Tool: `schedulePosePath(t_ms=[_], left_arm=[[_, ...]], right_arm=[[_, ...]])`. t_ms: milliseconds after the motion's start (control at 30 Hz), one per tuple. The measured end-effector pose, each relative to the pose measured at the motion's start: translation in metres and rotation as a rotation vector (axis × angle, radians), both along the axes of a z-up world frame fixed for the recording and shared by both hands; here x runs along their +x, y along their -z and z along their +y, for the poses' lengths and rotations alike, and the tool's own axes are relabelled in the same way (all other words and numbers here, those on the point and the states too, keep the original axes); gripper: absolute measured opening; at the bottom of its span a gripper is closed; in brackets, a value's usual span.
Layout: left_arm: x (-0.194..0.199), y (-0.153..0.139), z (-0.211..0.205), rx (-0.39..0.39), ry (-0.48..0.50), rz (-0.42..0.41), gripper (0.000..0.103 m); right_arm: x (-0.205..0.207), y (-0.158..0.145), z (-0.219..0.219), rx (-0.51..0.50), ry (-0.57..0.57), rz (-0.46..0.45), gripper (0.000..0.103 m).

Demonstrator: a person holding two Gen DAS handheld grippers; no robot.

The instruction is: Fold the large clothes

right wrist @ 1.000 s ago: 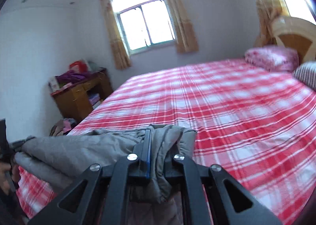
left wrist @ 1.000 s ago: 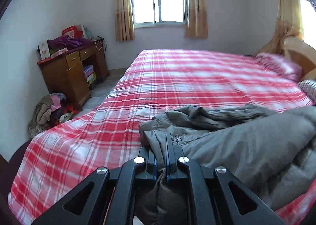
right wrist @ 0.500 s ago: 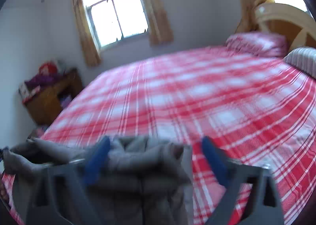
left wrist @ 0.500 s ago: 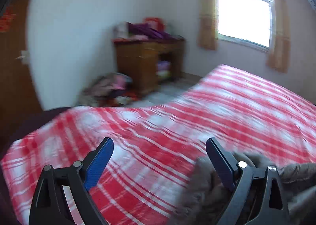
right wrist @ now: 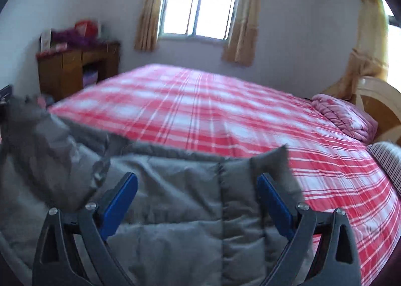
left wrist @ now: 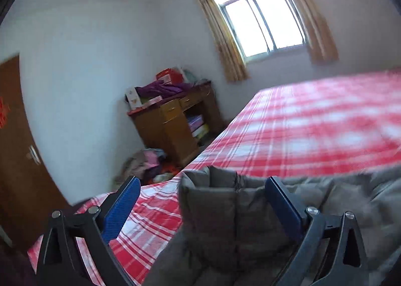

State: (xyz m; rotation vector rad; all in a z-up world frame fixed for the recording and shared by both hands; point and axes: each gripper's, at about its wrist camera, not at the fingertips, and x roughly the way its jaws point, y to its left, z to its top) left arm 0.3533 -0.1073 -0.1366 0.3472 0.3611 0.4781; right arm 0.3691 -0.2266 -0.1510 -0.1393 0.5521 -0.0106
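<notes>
Grey padded jacket (right wrist: 175, 210) spread at near edge of red plaid bed (right wrist: 225, 115). Left tongs (left wrist: 200, 208) just opened wider, released; right tongs (right wrist: 198, 200) released; jacket lies loose between each pair.

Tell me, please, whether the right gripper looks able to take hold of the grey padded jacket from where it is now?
Probably yes. The right gripper has its jaws wide open, just opened, and the grey padded jacket lies on the bed directly beneath and ahead, with nothing between them.

grey padded jacket (right wrist: 180, 210) | rumpled (quilted seams) | lying on bed
</notes>
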Motion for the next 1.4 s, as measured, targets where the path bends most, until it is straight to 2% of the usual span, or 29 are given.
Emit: schedulePosePath(t_ms=[100,167,333,467,767,1133,1400], left_arm=[[0.035,0.026,0.013,0.002,-0.058,0.098,0.1],[0.057,0.043,0.027,-0.055,-0.093,0.186,0.1],[0.079,0.069,0.041,-0.138,-0.111,0.273,0.1],[0.092,0.082,0.039,-0.141,-0.096,0.332,0.101],[0.095,0.092,0.029,-0.134,-0.076,0.395,0.102],[0.098,0.095,0.028,-0.12,-0.086,0.414,0.102],[0.098,0.096,0.028,-0.122,-0.087,0.414,0.102]], right_arm=[[0.013,0.014,-0.003,-0.027,0.018,0.029,0.098],[0.021,0.02,-0.011,-0.009,0.036,0.048,0.098],[0.033,0.032,-0.026,0.05,0.061,0.09,0.098],[0.035,0.039,-0.032,0.091,0.076,0.119,0.098],[0.041,0.049,-0.046,0.158,0.126,0.172,0.099],[0.055,0.062,-0.044,0.139,0.14,0.266,0.102],[0.06,0.066,-0.044,0.132,0.143,0.294,0.102]])
